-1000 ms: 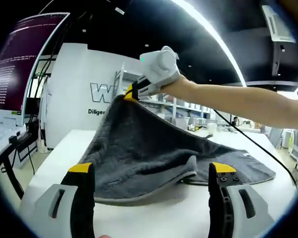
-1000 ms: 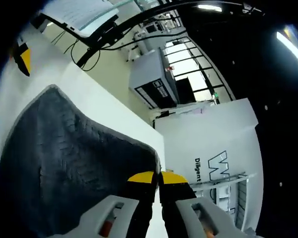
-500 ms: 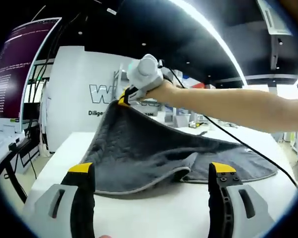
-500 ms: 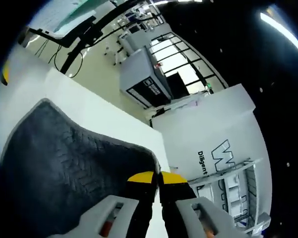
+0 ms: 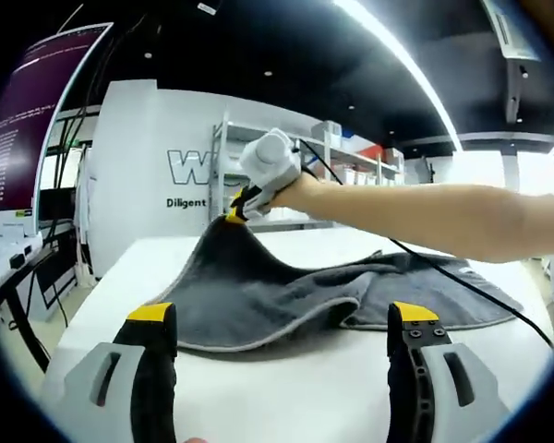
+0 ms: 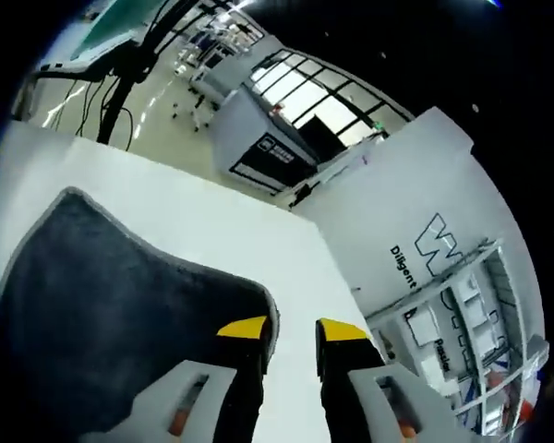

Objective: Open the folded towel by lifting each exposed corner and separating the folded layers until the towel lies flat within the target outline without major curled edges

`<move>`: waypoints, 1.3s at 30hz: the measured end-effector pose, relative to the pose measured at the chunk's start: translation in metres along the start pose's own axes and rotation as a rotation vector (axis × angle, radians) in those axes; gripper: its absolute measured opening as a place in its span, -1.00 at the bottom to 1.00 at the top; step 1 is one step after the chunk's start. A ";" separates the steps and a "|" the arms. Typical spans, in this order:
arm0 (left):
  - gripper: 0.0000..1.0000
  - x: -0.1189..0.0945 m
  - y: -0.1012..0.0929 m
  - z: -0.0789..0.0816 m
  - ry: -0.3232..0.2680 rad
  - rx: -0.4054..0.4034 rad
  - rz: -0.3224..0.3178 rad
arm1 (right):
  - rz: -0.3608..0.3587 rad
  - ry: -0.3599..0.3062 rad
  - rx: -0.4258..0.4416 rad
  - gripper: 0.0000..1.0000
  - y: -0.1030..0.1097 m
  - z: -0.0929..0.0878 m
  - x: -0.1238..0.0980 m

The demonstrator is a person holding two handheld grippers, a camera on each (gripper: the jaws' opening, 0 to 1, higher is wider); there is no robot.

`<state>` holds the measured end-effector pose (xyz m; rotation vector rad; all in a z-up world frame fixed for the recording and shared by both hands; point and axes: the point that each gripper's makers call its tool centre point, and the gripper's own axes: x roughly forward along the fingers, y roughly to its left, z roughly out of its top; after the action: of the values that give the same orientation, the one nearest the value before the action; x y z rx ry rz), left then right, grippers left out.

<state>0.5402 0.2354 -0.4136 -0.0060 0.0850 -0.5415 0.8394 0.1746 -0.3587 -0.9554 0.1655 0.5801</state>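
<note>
The right gripper (image 6: 291, 329) has its yellow-tipped jaws parted by a narrow gap, with the corner edge of the grey towel (image 6: 102, 295) lying against the inside of its left jaw; whether any cloth is still caught there cannot be told. The towel spreads away to the left of and behind those jaws over the white table (image 6: 231, 226). In the left gripper view the same right gripper (image 5: 235, 210) sits at the peak of a low tent of towel (image 5: 258, 295), ahead of and between the left gripper's jaws. The left gripper (image 5: 282, 323) is spread wide, holding nothing, low over the near table edge (image 5: 286, 388), with the towel's pale-bordered fold just ahead of it.

What could go wrong: if the corner is let go from this height, it may drop back toward the middle and curl under, because the cloth behind it is still bunched and a folded layer shows on the right side. If the right jaws drag on the cloth while pulling away, the towel could shift out of place. No target outline is visible, so placement cannot be judged.

Against the earlier frames, the right jaws were pressed together on the corner and are now apart, and the raised peak of towel sits much lower, closer to the table.
</note>
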 end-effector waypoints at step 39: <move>0.91 0.004 -0.009 -0.010 0.045 0.038 -0.014 | 0.541 -0.408 0.315 0.40 0.136 -0.018 -0.316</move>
<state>0.5378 0.2258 -0.4239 0.0426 0.1184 -0.5570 0.5045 0.0956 -0.3467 -0.4632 0.1423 1.1956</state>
